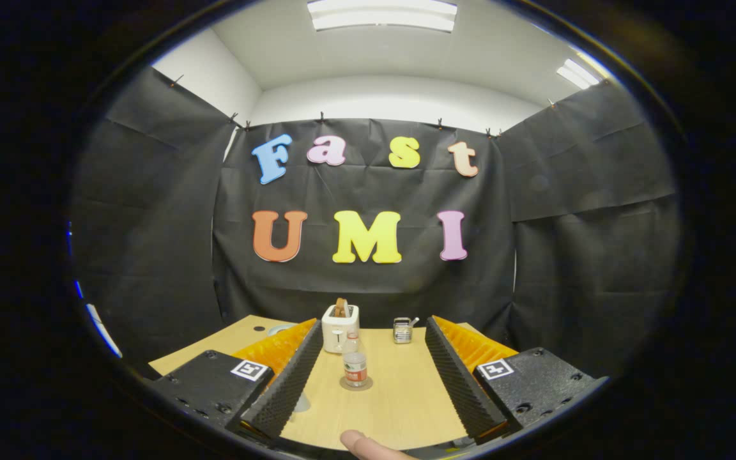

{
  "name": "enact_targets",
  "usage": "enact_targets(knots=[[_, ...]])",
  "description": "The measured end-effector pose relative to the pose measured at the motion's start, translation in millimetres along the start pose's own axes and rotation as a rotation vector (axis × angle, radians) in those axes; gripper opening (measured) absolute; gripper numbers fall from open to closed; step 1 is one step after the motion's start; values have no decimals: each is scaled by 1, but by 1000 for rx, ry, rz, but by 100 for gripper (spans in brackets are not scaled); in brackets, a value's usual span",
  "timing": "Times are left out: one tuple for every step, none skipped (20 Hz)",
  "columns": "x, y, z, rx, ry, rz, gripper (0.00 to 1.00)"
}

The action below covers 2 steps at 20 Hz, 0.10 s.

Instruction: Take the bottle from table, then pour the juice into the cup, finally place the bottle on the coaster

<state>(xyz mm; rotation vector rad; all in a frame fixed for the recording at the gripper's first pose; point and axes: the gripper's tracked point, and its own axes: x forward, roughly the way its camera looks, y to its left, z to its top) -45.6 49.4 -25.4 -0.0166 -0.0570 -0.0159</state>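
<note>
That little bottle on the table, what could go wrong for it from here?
1. The bottle is small and upright on a round coaster; the open tool could knock it over if it nudges one side.
2. The toaster stands right behind the bottle, so pushing too far ahead may bump it.
3. A fingertip sits at the table edge between the tool's fingers and might get in the way.

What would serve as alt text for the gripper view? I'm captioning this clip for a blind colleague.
A small bottle stands upright on a round coaster on a wooden table, ahead of the open gripper, whose fingers spread wide to either side without touching it. Beyond it stand a white toaster and a small metal rack; a fingertip shows nearest the camera.
</note>
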Motion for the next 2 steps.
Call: enact_targets(knots=[[0, 0, -2, 2, 5, -1, 100], [0, 1, -2, 8, 6, 3, 100]])
